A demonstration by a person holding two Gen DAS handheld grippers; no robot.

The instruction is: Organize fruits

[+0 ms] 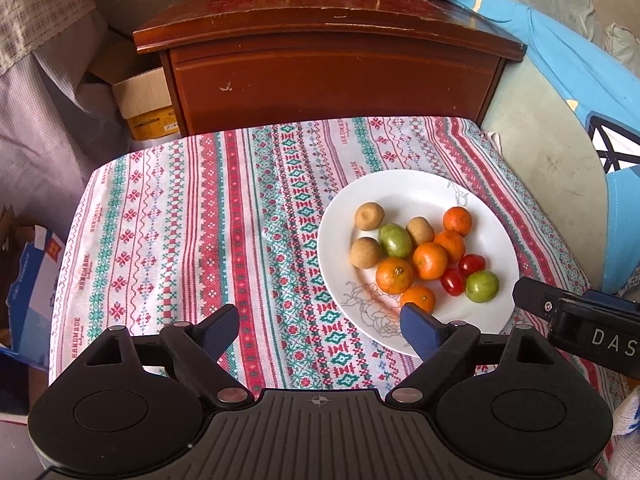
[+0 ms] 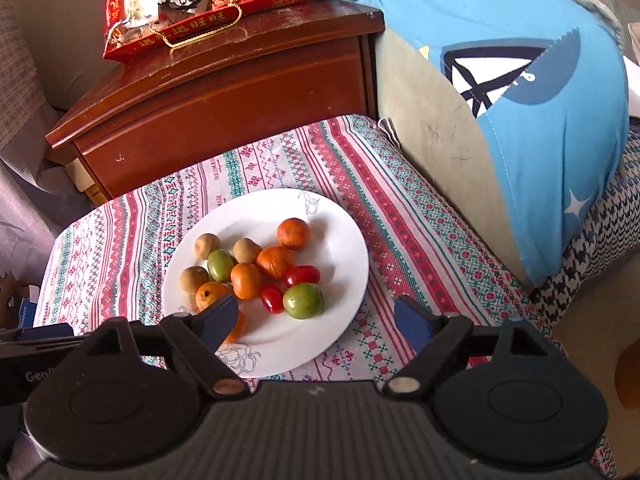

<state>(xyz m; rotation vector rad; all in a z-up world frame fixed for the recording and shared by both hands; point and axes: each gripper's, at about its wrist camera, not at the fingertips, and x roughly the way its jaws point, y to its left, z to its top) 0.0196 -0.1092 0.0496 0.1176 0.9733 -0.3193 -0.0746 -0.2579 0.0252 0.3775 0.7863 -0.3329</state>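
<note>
A white plate [image 1: 412, 188] sits on a patterned tablecloth [image 1: 180, 220], right of centre. It holds several orange tangerines [image 1: 429, 261], three brown longans [image 1: 369, 216], two green fruits [image 1: 395, 240] and two red cherry tomatoes [image 1: 453, 281]. My left gripper [image 1: 320, 322] is open and empty, hovering above the cloth just left of the plate's near rim. The plate also shows in the right wrist view [image 2: 344, 236]. My right gripper [image 2: 316, 318] is open and empty above the plate's near edge, close to a green fruit [image 2: 303, 301] and a tomato [image 2: 272, 299].
A dark wooden nightstand [image 1: 328, 60] stands behind the table with a red snack bag [image 2: 192, 4] on top. A blue cushion [image 2: 540, 120] lies to the right. Cardboard boxes [image 1: 144, 100] sit at the left. The right gripper's body [image 1: 580, 320] shows at the left view's right edge.
</note>
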